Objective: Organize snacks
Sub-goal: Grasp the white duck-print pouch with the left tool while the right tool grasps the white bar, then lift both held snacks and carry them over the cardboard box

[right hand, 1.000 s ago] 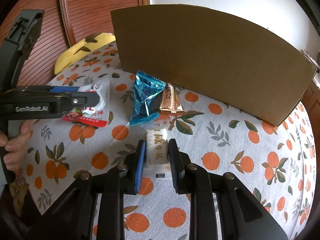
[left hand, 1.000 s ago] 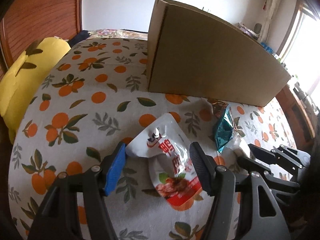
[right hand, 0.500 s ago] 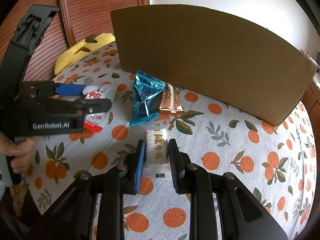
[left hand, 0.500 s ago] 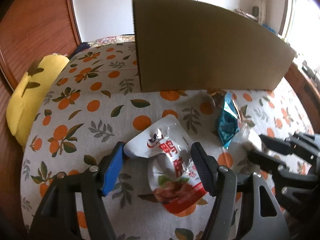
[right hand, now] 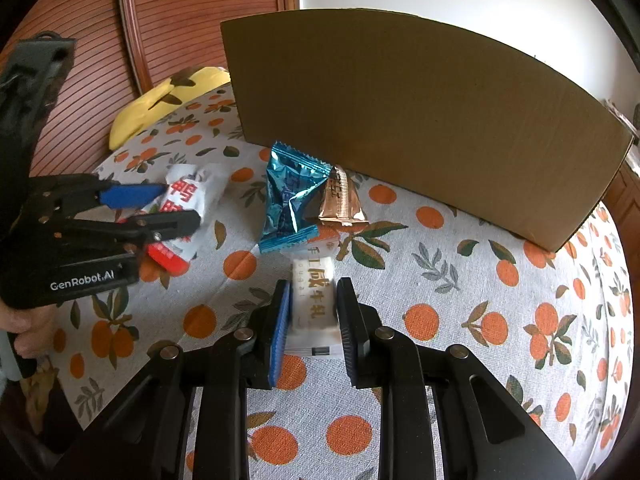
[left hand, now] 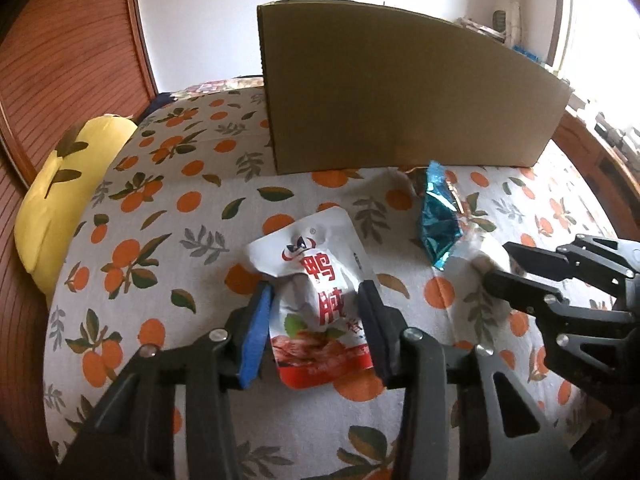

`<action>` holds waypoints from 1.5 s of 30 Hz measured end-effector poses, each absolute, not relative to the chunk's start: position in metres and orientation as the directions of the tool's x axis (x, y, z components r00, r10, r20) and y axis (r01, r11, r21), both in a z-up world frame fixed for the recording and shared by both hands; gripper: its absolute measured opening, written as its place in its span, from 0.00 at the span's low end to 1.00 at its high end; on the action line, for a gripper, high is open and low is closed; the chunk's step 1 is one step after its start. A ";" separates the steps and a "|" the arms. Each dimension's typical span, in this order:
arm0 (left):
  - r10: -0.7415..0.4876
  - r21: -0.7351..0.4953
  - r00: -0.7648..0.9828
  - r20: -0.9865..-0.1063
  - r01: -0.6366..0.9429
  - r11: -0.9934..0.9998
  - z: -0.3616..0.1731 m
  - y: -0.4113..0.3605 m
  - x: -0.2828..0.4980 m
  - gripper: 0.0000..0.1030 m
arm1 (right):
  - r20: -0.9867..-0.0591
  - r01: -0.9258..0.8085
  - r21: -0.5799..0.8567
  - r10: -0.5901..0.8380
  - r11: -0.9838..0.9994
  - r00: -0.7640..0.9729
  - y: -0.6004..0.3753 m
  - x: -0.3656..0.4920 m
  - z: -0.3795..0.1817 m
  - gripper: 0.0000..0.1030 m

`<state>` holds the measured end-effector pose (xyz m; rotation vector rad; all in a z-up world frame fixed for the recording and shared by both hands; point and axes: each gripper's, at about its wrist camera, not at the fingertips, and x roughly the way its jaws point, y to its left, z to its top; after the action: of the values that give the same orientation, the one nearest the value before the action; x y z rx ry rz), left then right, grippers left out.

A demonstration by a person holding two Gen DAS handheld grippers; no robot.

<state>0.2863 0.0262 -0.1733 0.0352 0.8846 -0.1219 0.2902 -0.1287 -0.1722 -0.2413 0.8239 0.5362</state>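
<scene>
The left gripper (left hand: pixel 316 320), spread wide around the white-and-red pouch (left hand: pixel 316 296) a second ago, now pinches it on the orange-print cloth (left hand: pixel 160 208), while the right gripper (right hand: pixel 312 312) stays clamped on the white nougat bar (right hand: pixel 312 304) near the cardboard box (right hand: pixel 420 128).

A cloth printed with oranges and leaves (left hand: pixel 160 208) covers the surface. At its far left edge lies a yellow cushion with dark leaf shapes (left hand: pixel 60 184). Reddish ribbed wood panelling (right hand: pixel 192 32) stands behind, beside a white wall (left hand: pixel 192 20). Far right, possibly a window (left hand: pixel 592 20), overexposed.
</scene>
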 end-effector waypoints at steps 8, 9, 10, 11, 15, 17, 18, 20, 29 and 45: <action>-0.131 -0.042 0.629 -0.766 0.153 0.987 -0.169 0.021 0.280 0.30 | -0.749 -0.540 0.000 0.358 0.841 0.557 -0.128 0.290 -0.172 0.20; -0.127 -0.031 0.634 -0.763 0.160 0.987 -0.168 0.019 0.277 0.29 | -0.749 -0.540 0.000 0.358 0.841 0.557 -0.129 0.290 -0.172 0.20; -0.123 -0.024 0.641 -0.758 0.161 0.987 -0.166 0.018 0.275 0.29 | -0.749 -0.540 0.001 0.358 0.842 0.557 -0.129 0.290 -0.172 0.20; -0.118 -0.016 0.648 -0.752 0.161 0.987 -0.164 0.017 0.272 0.28 | -0.749 -0.540 0.001 0.358 0.842 0.557 -0.129 0.290 -0.172 0.20; -0.124 -0.020 0.662 -0.739 0.162 0.987 -0.157 0.017 0.264 0.28 | -0.749 -0.540 -0.001 0.357 0.842 0.558 -0.129 0.290 -0.172 0.20; -0.127 -0.022 0.672 -0.730 0.162 0.986 -0.153 0.019 0.260 0.26 | -0.749 -0.540 -0.002 0.356 0.842 0.559 -0.129 0.290 -0.172 0.20; -0.126 -0.020 0.676 -0.726 0.162 0.987 -0.150 0.019 0.259 0.26 | -0.749 -0.540 -0.001 0.357 0.842 0.558 -0.129 0.290 -0.172 0.20; -0.126 -0.021 0.686 -0.717 0.159 0.987 -0.145 0.021 0.256 0.26 | -0.749 -0.540 -0.001 0.357 0.842 0.558 -0.128 0.290 -0.172 0.20; -0.131 -0.030 0.701 -0.701 0.154 0.988 -0.137 0.025 0.249 0.26 | -0.748 -0.540 -0.003 0.356 0.842 0.560 -0.128 0.289 -0.173 0.20; -0.196 -0.061 0.776 -0.600 0.200 0.978 -0.088 0.013 0.234 0.26 | -0.666 -0.514 0.053 0.413 0.856 0.620 -0.164 0.284 -0.125 0.19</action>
<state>0.2337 0.0132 -0.0881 0.0067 0.6487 -0.2141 0.2836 -0.1643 -0.1254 -0.1479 0.7267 0.5352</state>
